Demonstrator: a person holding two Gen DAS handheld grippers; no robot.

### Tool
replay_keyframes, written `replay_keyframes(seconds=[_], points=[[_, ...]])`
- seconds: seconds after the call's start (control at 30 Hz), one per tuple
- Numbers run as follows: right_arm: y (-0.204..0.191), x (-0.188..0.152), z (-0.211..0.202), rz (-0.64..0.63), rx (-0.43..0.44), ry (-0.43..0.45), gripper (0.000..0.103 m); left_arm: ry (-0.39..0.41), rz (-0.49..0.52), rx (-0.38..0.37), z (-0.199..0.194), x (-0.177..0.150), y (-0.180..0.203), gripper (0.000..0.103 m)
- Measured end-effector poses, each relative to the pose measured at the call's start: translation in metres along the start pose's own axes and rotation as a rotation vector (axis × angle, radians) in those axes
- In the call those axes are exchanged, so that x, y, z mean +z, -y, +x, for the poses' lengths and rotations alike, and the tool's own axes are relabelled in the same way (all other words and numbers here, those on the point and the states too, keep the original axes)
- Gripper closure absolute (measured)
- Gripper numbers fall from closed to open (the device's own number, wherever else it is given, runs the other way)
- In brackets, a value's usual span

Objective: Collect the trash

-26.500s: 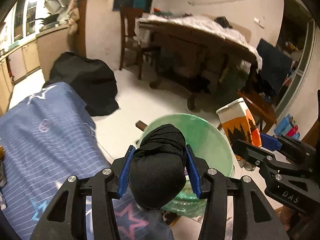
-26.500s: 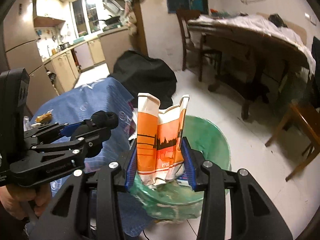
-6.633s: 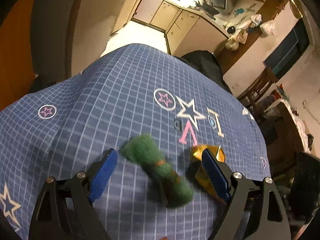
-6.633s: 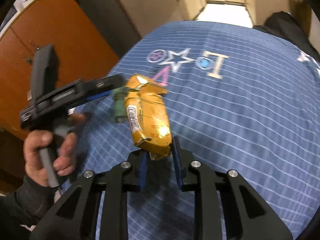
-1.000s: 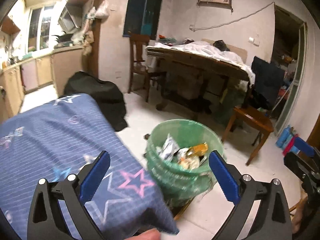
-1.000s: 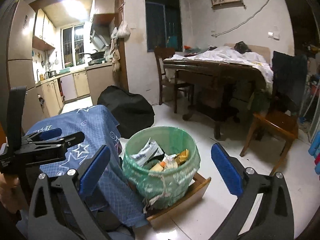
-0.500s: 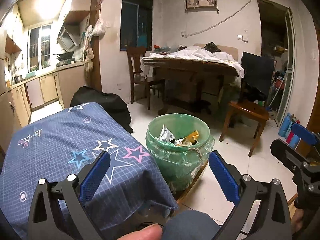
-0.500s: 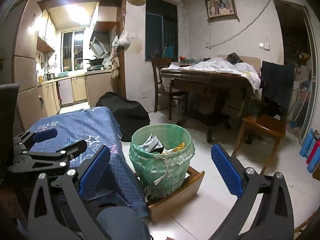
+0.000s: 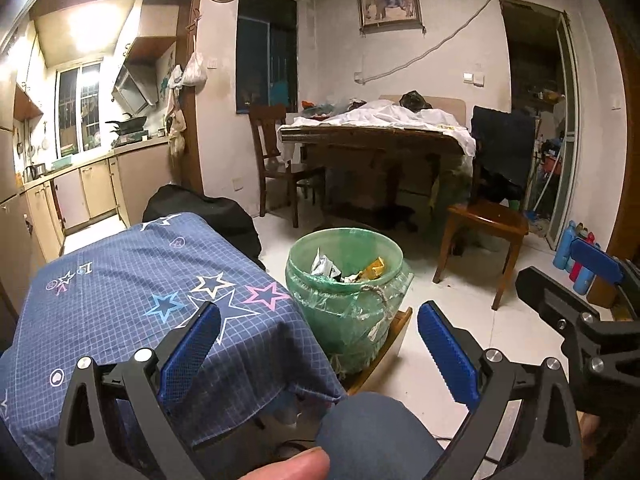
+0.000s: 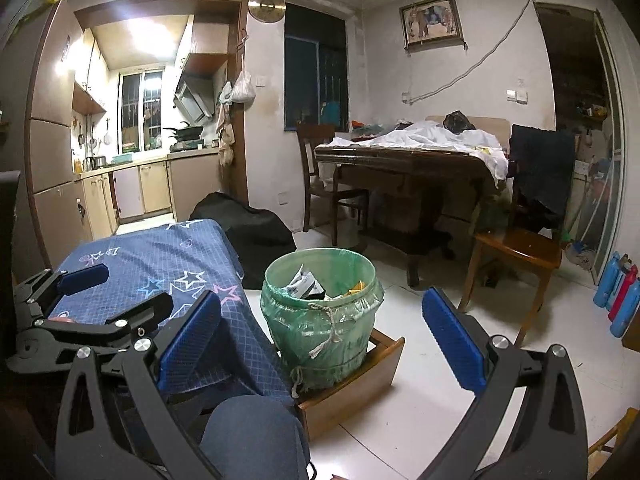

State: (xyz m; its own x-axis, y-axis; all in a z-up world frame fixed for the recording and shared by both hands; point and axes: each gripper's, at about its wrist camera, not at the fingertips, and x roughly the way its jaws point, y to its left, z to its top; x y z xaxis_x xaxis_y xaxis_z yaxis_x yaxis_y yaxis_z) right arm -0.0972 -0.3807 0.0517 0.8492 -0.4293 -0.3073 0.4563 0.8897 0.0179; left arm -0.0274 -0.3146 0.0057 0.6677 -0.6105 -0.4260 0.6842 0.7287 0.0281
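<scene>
Both grippers, left (image 9: 318, 338) and right (image 10: 320, 332), gape wide with nothing in them. The trash (image 9: 346, 270) sits in the green-lined bin (image 9: 348, 312) on the floor, just beside the blue-clothed table (image 9: 140, 292). Looks like wrappers, but it's too small to be sure.

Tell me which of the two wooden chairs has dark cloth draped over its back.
The right chair, beside the bin; the one by the window has a bare back.
</scene>
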Motion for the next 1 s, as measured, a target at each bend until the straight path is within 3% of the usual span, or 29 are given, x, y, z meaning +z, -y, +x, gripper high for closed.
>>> replay_keyframes(seconds=[0.67, 1.0], points=[[0.018, 0.001, -0.016, 0.049, -0.013, 0.051, 0.005, 0.01, -0.029, 0.071, 0.01, 0.005, -0.003, 0.005], [0.021, 0.0, -0.019, 0.056, -0.011, 0.042, 0.005, 0.025, -0.044, 0.072, 0.008, 0.009, -0.006, 0.005]])
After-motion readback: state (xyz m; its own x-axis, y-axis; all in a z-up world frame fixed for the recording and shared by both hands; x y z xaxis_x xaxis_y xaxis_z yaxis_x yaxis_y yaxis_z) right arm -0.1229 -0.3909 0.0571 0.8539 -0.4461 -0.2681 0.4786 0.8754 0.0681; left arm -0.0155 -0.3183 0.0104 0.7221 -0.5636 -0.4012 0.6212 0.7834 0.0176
